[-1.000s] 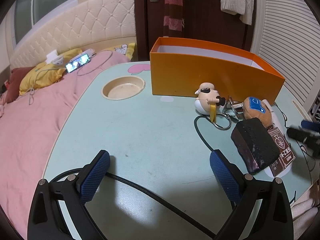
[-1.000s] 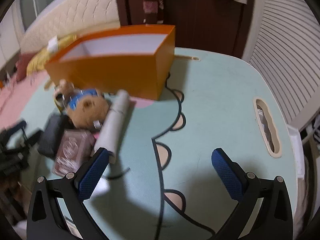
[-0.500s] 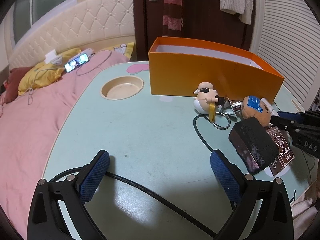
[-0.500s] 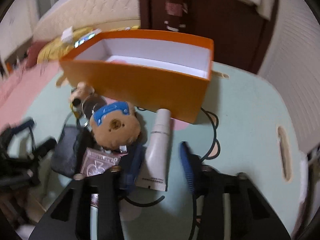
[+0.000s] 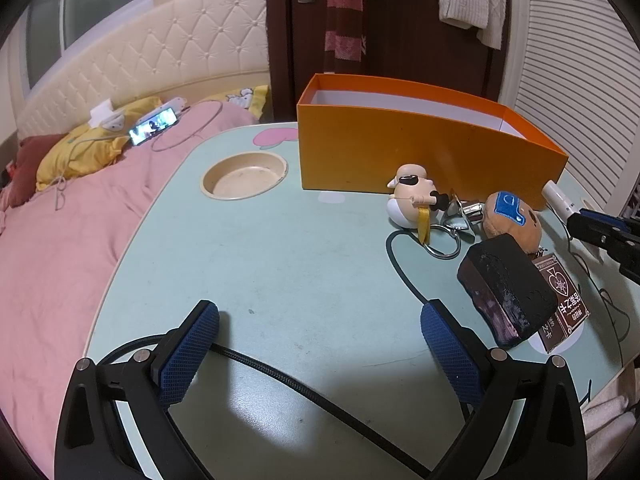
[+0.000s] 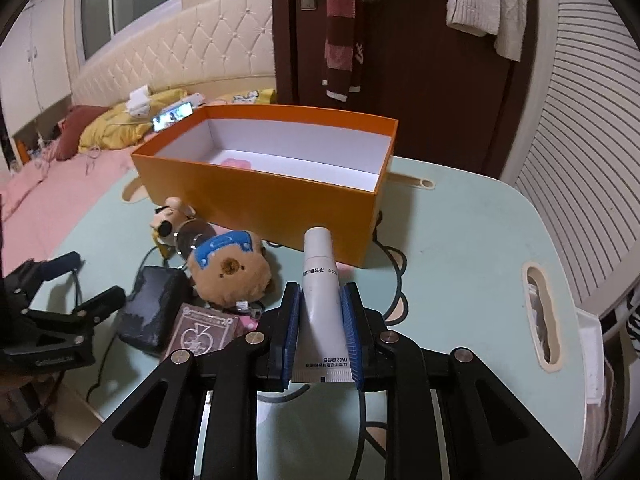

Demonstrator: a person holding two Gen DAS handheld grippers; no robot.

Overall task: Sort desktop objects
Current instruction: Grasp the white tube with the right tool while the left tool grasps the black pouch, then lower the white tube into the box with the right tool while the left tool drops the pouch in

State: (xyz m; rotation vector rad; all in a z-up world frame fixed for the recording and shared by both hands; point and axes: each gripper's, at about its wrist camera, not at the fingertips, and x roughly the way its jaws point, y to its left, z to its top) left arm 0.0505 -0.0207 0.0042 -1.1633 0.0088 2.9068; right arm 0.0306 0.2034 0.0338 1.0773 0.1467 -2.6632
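Observation:
My right gripper [image 6: 320,304] is shut on a white tube [image 6: 322,300], cap pointing toward the orange box [image 6: 256,196], a little above the table. The same tube [image 5: 558,197] shows at the right edge of the left wrist view, held by the right gripper [image 5: 576,218]. Left of the tube lie a brown plush bear [image 6: 230,270], a black pouch [image 6: 154,306], a card box [image 6: 202,330] and a small figurine [image 6: 170,218]. My left gripper [image 5: 316,328] stands open over bare table, with nothing between its fingers. A pink item [image 6: 236,163] lies inside the box.
A black cable [image 5: 304,392] runs across the table under my left gripper. A round recess [image 5: 244,175] sits in the table's far left, and a slot [image 6: 540,320] is near its right edge. A pink-covered bed [image 5: 60,240] borders the table on the left.
My right gripper went from wide open to shut on the white tube and lifted it slightly, turning toward the orange box. The left gripper stayed still.

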